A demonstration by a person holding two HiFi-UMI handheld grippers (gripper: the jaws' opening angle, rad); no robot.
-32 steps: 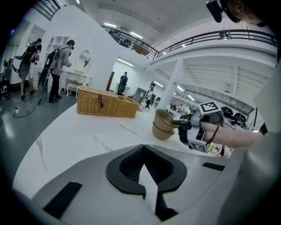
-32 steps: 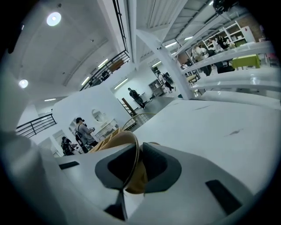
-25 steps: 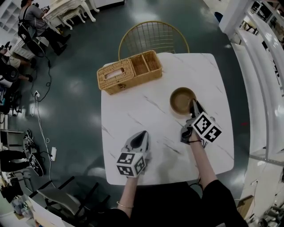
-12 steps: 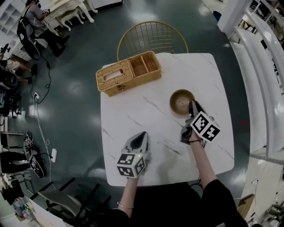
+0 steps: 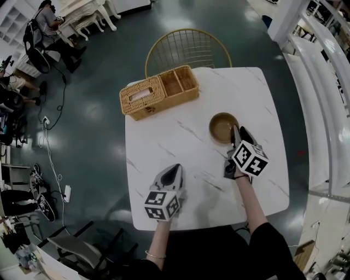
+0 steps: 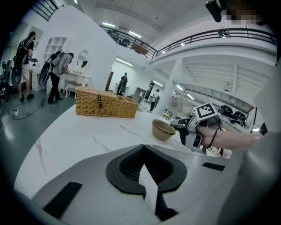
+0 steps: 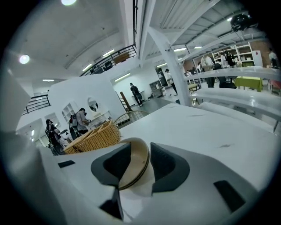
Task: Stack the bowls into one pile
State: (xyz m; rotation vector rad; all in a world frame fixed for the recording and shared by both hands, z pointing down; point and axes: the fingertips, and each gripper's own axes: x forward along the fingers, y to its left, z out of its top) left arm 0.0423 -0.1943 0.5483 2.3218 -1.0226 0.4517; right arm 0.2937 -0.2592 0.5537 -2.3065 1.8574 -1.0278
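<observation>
The person wore black sleeves, a thin bracelet on the left wrist and a dark band on the right. The left gripper and right gripper were grey-shelled and black-padded, each with a black-and-white marker cube. The right's jaws were opening, a bowl's rim between them.

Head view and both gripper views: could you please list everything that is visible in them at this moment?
table: one, white with marble veins, centre of the head view.
bowls: one nested stack, at least two, tan, right part of the table.
wicker basket: one, with compartments, tan, far left corner of the table.
wire chair: one, gold, behind the table's far edge.
people: several, in the background at upper left.
cable: one, dark, on the floor to the left.
left gripper: jaws together, empty, over the near part of the table.
right gripper: jaws opening, with the stack's near rim between them.
</observation>
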